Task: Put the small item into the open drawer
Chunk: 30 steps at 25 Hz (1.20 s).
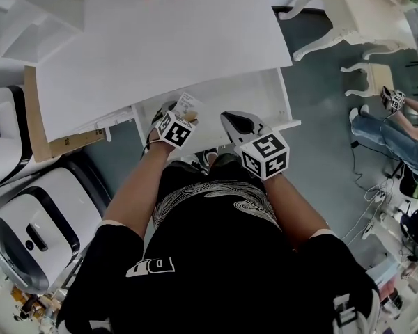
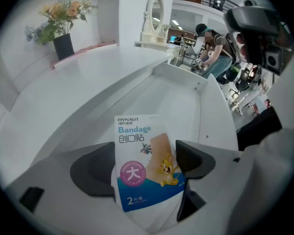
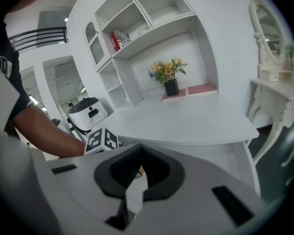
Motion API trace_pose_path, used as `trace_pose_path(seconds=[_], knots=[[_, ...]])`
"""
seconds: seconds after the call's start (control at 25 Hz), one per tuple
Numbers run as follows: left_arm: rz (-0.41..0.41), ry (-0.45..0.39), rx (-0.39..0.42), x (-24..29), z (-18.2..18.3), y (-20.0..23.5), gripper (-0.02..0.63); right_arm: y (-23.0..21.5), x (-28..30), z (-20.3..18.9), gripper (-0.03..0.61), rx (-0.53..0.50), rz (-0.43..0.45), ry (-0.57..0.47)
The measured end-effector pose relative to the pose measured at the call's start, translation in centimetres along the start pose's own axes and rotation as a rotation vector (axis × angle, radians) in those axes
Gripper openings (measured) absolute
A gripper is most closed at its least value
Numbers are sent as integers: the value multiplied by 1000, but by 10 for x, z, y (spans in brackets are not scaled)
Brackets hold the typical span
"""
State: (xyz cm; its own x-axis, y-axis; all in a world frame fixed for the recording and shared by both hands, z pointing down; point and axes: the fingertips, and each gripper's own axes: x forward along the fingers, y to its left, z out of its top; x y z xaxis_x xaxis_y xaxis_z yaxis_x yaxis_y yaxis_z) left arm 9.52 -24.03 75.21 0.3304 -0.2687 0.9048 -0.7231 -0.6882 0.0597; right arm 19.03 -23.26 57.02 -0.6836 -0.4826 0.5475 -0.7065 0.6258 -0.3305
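White desk (image 1: 160, 54), open drawer (image 1: 261, 96) under it. Left gripper (image 2: 146, 163) pinches the bandage packet (image 2: 139, 151) just above the drawer, so it's carried over but not yet released! Right gripper (image 3: 139, 173) is pressed together, empty, at the drawer's front. Only the left gripper view shows the packet's print; the head view catches a corner.
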Motion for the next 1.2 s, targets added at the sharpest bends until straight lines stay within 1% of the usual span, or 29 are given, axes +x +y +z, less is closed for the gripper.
trace_pose_path(seconds=[0.2,0.4,0.56,0.72,0.84,0.96,1.2], knots=[[-27,18,9,20,11,-1,400,-16,4,-2,9,17,3,14],[-53,36,37,40,12,-6,400,-30,6,-6,9,36,-10,30],[-91,47,52,50,11,-12,400,-41,8,-11,9,50,-19,47],[-77,76,71,54,6,-12,402,-46,12,-13,9,56,-16,62],[-101,94,56,53,2,-14,402,-44,16,-10,9,48,-3,62],[-116,91,41,50,1,-14,402,-40,20,-6,9,38,9,58],[-88,62,20,34,7,-8,402,-37,23,-1,9,22,34,59]])
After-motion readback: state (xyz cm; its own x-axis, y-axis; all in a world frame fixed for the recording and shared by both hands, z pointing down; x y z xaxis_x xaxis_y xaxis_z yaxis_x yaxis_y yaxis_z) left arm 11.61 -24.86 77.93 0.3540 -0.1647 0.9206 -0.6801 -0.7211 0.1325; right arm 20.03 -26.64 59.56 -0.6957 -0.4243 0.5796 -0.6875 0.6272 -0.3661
